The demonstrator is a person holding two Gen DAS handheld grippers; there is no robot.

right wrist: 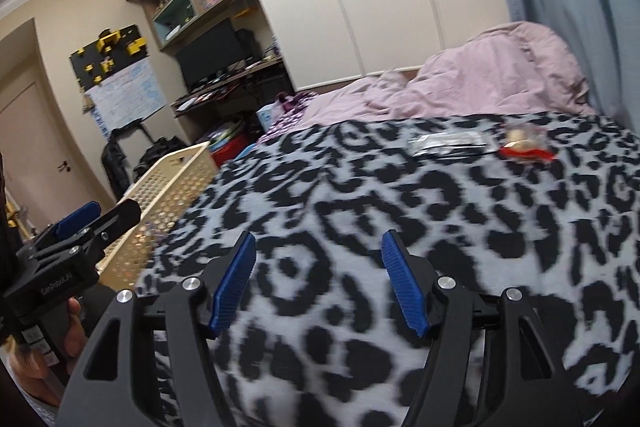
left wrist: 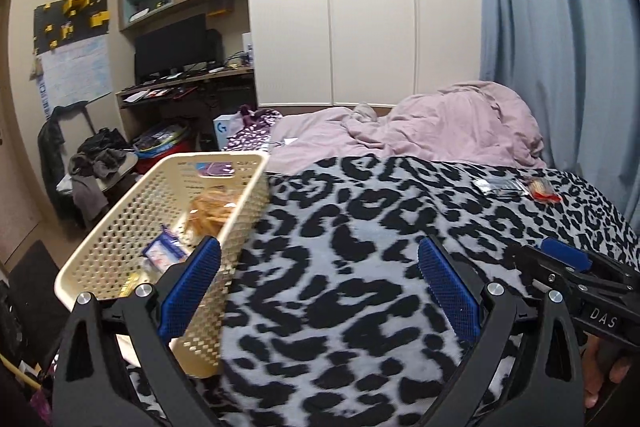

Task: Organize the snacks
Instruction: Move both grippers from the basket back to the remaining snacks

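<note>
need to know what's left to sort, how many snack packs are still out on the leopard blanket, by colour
silver/clear packet: 1
red-bottomed pack: 1
total still on the leopard blanket: 2
Both lie far from the cream basket.

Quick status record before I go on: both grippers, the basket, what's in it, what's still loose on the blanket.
left gripper: open, empty, over the blanket beside the basket
right gripper: open, empty, over the blanket
basket: cream, perforated, at the left edge of the leopard-print blanket
in basket: bag of golden snacks, blue-and-white packet; others hard to tell
loose on blanket: silver packet, red-and-clear snack packet, side by side at the far right
</note>
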